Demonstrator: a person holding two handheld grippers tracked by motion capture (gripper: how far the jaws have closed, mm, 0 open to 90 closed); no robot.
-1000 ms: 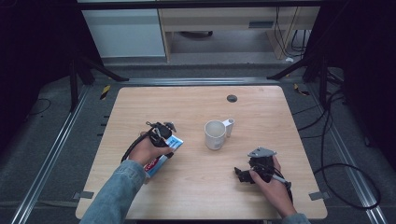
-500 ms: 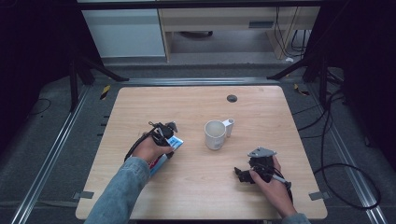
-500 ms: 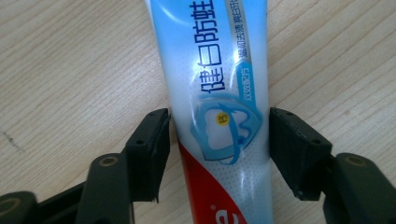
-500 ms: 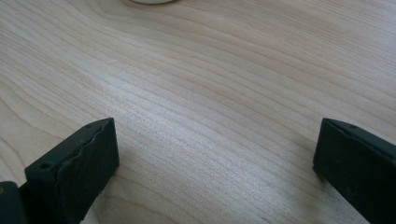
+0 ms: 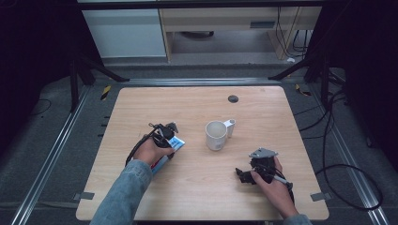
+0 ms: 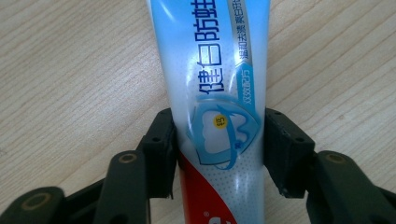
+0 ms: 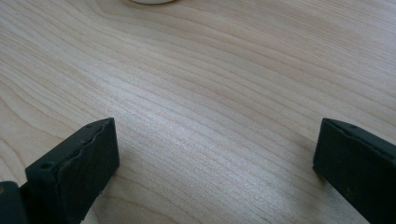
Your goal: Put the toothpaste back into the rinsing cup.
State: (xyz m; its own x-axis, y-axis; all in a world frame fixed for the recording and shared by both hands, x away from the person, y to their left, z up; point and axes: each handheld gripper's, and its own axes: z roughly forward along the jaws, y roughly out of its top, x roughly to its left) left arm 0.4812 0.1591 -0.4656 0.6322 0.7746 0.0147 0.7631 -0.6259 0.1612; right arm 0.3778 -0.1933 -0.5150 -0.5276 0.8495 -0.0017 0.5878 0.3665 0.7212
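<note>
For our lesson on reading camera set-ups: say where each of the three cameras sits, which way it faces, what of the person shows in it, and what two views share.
High view: above the person's side, looking forward and down on the light wooden table; forearms, hands, both grippers show.
Left gripper view: on the left gripper, looking along its jaws, which are shut on the blue-and-white toothpaste tube.
Right gripper view: on the right gripper, low over bare wood, jaws open.
Shared: the tube also shows in the high view.

On the table (image 5: pixel 197 98), the mug (image 5: pixel 216 135) stands mid-right; the toothpaste tube (image 5: pixel 170 151) lies to its left (between the left gripper (image 5: pixel 165 136) jaws), the right gripper (image 5: pixel 248 176) near the front.
</note>
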